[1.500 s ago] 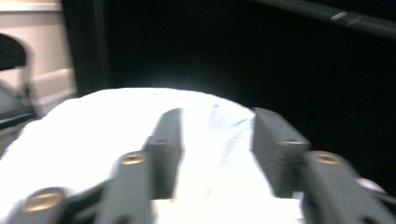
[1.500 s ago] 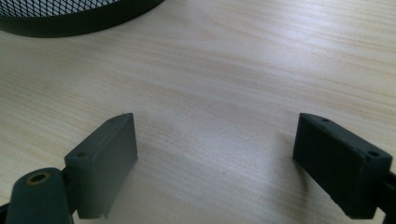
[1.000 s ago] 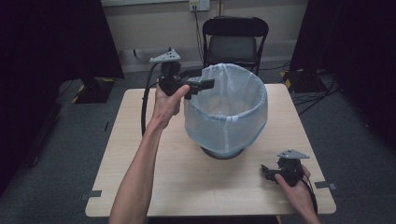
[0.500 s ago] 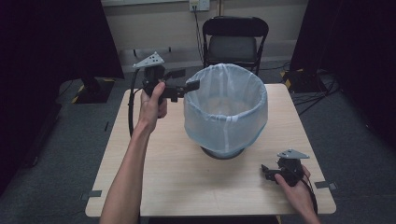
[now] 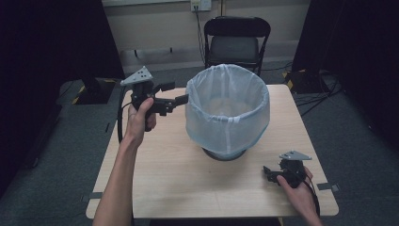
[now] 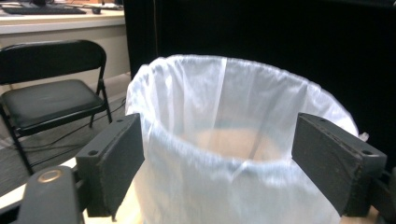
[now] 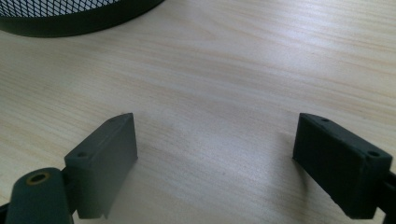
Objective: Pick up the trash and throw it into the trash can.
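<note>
While the left gripper point(image 5: 175, 93) hangs in the air just left of the bin's rim, its jaws stand wide apart with nothing between them, and they frame the white bag point(image 6: 233, 154) that lines the mesh bin point(image 5: 225, 154) at the middle of the table point(image 5: 179, 183). The bag's edge is folded over the rim and drapes down the outside, thin and loose (it looks like it would slip easily). If the jaws go in for that edge too shallow, they may pinch only a wisp of film and tear it or let it slide out; too deep or too hard a push could tip or shove the light bin to the right, since nothing steadies it. A pull on one side alone could also drag the liner off the far rim. Farther right, the right gripper point(image 5: 272, 174) rests low on the near right corner of the table, jaws open and empty, well apart from the bin, so it offers no bracing there.
</note>
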The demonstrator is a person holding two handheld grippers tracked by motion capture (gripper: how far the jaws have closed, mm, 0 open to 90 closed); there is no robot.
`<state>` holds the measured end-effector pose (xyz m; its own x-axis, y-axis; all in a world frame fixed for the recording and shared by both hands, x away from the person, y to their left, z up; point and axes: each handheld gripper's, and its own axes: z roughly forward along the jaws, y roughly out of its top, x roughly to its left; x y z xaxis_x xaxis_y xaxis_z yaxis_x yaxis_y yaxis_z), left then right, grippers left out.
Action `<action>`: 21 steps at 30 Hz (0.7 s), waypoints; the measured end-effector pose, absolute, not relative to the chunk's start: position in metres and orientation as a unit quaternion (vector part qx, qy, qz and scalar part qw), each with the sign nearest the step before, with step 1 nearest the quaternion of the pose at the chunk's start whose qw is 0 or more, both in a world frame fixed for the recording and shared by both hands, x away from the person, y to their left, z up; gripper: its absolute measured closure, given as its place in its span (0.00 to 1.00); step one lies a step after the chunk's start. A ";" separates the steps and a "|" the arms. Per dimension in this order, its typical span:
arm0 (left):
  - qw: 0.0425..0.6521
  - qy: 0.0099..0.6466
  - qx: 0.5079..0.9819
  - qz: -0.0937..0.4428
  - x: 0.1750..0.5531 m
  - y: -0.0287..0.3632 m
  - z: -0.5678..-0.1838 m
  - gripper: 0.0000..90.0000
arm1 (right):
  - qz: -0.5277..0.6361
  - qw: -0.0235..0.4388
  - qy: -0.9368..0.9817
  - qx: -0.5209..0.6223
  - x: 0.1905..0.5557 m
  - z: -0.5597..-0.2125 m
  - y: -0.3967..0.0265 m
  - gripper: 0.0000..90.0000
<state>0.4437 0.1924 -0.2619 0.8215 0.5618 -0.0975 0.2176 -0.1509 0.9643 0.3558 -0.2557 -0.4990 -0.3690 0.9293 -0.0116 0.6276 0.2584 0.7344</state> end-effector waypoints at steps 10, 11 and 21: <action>0.579 0.280 0.746 0.173 0.421 0.216 -0.286 0.20 | 0.329 0.230 0.759 0.512 0.356 -0.499 -0.256 0.14; 0.580 0.281 0.746 0.170 0.418 0.218 -0.288 0.20 | 0.329 0.230 0.759 0.512 0.356 -0.499 -0.256 0.14; 0.549 0.318 0.755 0.167 0.405 0.237 -0.341 0.19 | 0.329 0.230 0.759 0.512 0.356 -0.499 -0.256 0.14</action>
<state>0.4048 0.2372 -0.3409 0.7413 0.6642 -0.0967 0.2966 -0.1950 0.9349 0.3559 -0.2557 -0.4991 -0.3695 0.9291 -0.0117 0.6273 0.2587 0.7345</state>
